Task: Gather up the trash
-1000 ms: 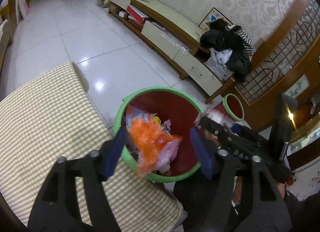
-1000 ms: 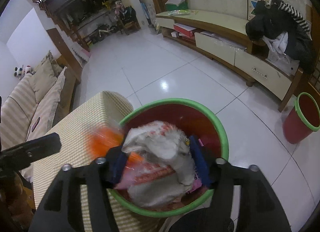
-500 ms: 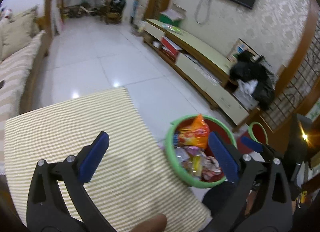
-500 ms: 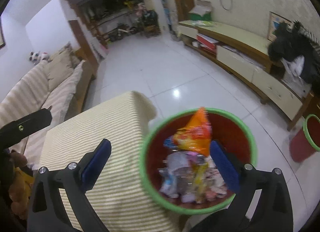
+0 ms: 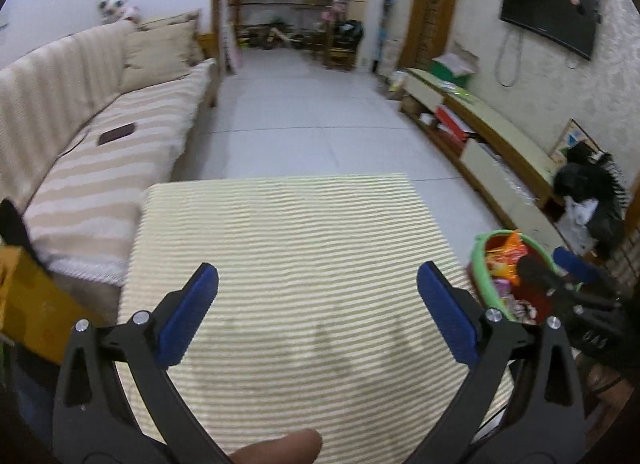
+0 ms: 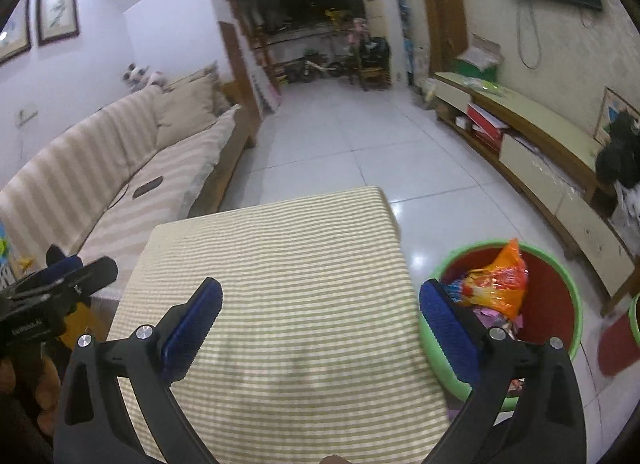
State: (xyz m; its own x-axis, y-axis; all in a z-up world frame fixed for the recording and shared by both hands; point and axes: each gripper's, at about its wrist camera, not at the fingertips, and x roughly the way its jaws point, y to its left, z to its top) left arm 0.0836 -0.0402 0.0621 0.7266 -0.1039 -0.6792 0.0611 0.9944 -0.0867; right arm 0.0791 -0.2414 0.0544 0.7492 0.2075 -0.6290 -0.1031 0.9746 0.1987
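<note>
Two tools hung over the striped counter, which filled the middle of both wrist views and showed no loose rubbish on its cloth. It was the largest thing close by, and its bare top suggested, as a judgement only, that the gathering here was near its end or finished.

Next in size came the red bin with the green rim, standing on the white floor just beside the counter's right edge. Set there, it sat low and near enough for things lifted off the cloth to be dropped into it without a long carry. In the left wrist view the same bin showed only in part, behind the other tool's body.

Inside the bin lay the trash: an orange plastic bag poked up above the rim, with a heap of mixed coloured wrappers beneath it. The bag stood tall probably because the bin was already well packed.

The right tool was spread wide and carried nothing; its right pad overlapped the bin's near rim in the view. The left tool was likewise spread wide and bare, pointed down the length of the counter. Both being agape fitted tools with nothing left to grip.

A fingertip showed at the lower edge of the left view.
</note>
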